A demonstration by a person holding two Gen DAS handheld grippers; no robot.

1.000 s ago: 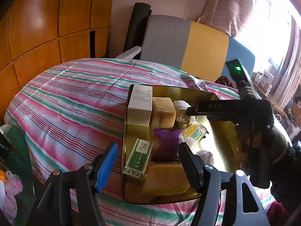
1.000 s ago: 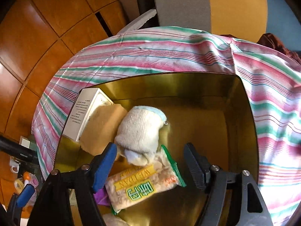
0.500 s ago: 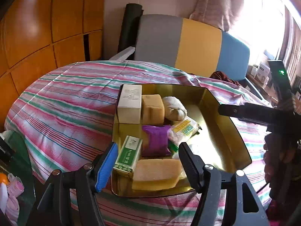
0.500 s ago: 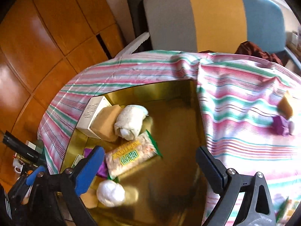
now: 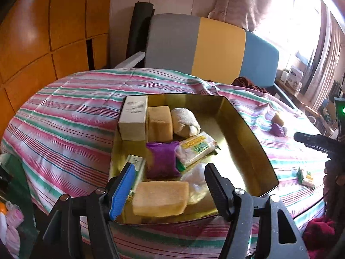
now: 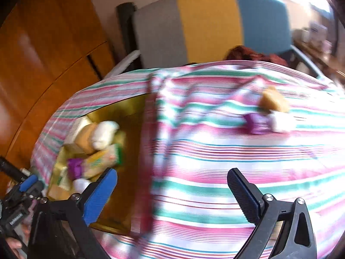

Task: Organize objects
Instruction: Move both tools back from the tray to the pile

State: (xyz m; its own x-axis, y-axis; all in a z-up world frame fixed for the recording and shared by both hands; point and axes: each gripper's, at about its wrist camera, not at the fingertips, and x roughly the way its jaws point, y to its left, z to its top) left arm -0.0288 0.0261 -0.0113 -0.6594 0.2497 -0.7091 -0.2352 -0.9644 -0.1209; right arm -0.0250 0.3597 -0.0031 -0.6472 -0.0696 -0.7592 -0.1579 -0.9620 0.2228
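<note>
A gold tray [image 5: 248, 129] on the striped cloth holds several items, among them a white box [image 5: 133, 118], a rolled towel [image 5: 185, 122], a purple packet [image 5: 163, 159], a snack packet [image 5: 197, 149] and a yellow sponge [image 5: 160, 196]. My left gripper [image 5: 169, 187] hovers open above the tray's near edge, gripping nothing. My right gripper [image 6: 172, 194] hangs over bare cloth to the right of the tray [image 6: 129, 112], its jaws opening with nothing between them. Further right a yellow piece [image 6: 273, 101], a purple piece [image 6: 256, 123] and a white piece [image 6: 280, 122] lie together.
A small green and yellow packet [image 5: 306, 177] lies on the cloth near the right edge. A grey, yellow and blue chair back [image 5: 215, 47] stands behind the table. Wooden panels [image 5: 43, 32] line the left side. The right wrist view is motion-blurred.
My right gripper left the tray, swung right over the cloth and spread its jaws wide; the rolled towel stays in the tray. The left gripper drew back slightly.
</note>
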